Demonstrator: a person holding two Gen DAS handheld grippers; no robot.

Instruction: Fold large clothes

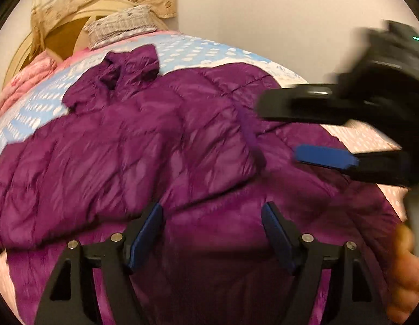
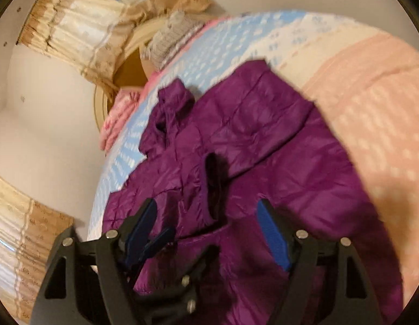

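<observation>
A purple quilted puffer jacket [image 1: 144,135] lies spread on the bed, collar toward the headboard, one sleeve folded across its front. It also shows in the right wrist view [image 2: 263,146]. My left gripper [image 1: 212,216] is open and empty just above the jacket's lower part. My right gripper [image 2: 206,216] is open and empty over the jacket near the sleeve cuff [image 2: 212,178]. In the left wrist view the right gripper [image 1: 285,130] comes in from the right, jaws apart, above the jacket's right side. The left gripper's fingers [image 2: 160,238] show at lower left in the right wrist view.
The bed has a blue dotted sheet [image 1: 198,51] and a pink dotted cover [image 2: 372,113]. A grey patterned pillow [image 1: 122,24] and pink folded fabric [image 1: 28,81] lie by the wooden headboard [image 1: 63,35]. Curtains [image 2: 82,19] hang behind. A white wall [image 1: 263,13] borders the bed.
</observation>
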